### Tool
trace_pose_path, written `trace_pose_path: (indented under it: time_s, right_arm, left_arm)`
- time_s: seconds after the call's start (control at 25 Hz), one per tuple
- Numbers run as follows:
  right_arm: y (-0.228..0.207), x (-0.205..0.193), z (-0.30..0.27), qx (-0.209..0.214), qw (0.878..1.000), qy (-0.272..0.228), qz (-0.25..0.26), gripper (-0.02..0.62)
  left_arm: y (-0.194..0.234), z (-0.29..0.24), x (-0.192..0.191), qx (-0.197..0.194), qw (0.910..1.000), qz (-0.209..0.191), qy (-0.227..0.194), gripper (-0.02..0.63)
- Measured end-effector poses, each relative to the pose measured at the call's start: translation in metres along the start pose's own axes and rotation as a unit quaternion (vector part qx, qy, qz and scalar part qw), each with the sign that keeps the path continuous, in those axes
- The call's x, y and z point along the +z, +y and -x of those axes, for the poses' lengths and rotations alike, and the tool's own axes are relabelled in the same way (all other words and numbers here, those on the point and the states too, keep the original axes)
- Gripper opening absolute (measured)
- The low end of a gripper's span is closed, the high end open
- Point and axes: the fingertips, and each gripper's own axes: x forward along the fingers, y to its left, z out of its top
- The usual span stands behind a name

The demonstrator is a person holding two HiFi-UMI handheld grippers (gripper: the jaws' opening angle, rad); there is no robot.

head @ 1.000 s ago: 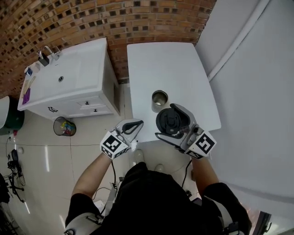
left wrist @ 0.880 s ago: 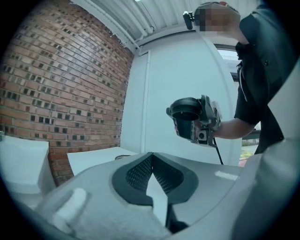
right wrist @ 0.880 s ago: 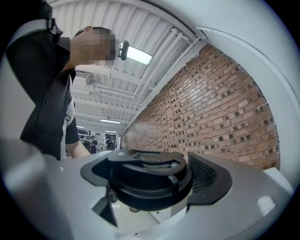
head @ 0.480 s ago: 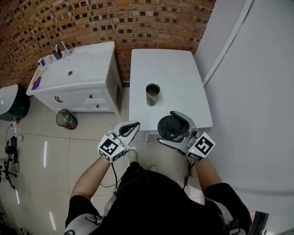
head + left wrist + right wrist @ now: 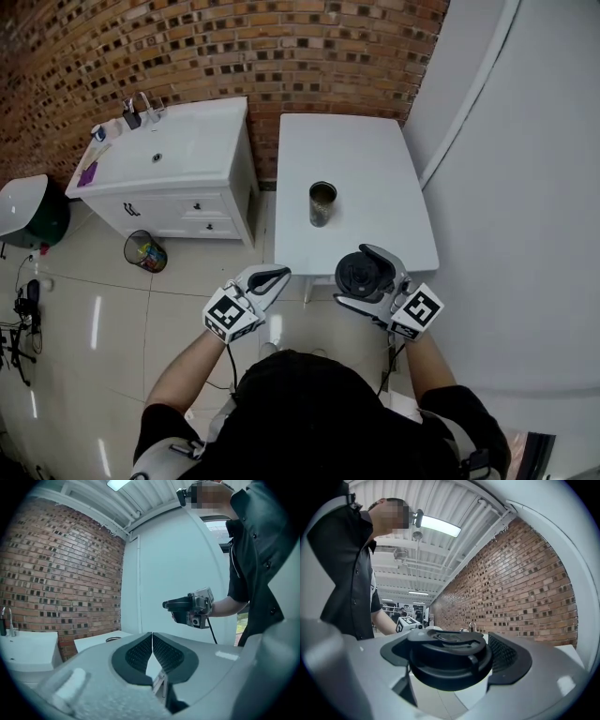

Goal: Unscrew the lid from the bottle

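While the person stands at the near edge of the white table (image 5: 375, 159), the right gripper (image 5: 365, 276) has its jaws spread wide around the black lid (image 5: 450, 660), which sits flat between them with its top face up. One ribbed pad (image 5: 504, 652) presses the lid's rim on the right; the other jaw takes the opposite side, so the lid is pinched across its full width. From above, the lid hangs over the table's near edge, toward the near right corner. The metal bottle (image 5: 322, 203) is well apart from it, upright on the table with its mouth open, left of the middle and somewhat closer to the near edge than to the far one. The left gripper (image 5: 152, 641) has its jaws pressed together with nothing between them. It is held off the table, over the tiled floor (image 5: 112, 319) beside the near left corner, level with the right gripper. Left of the table are a white cabinet with a sink (image 5: 173, 159) against the brick wall (image 5: 234, 47), and a small bin (image 5: 146, 251) on the floor.
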Motion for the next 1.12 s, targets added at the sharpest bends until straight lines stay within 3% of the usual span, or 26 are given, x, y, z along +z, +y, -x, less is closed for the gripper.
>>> trace_pose_path:
  time_s: [0.44, 0.76, 1.12]
  right_arm:
    - [-0.005, 0.006, -0.038, -0.021, 1.000, -0.012, -0.008, 0.472]
    - [-0.003, 0.004, -0.048, -0.014, 1.000, -0.014, 0.000, 0.472]
    - [-0.009, 0.009, -0.047, -0.020, 1.000, -0.009, 0.008, 0.472]
  left_arm:
    - [0.040, 0.019, 0.010, -0.009, 0.9996, -0.028, -0.001, 0.006]
    - [0.046, 0.008, 0.001, -0.028, 0.9993, -0.025, -0.002, 0.006]
    - [0.053, 0.001, 0.008, -0.022, 0.9995, -0.016, -0.017, 0.006]
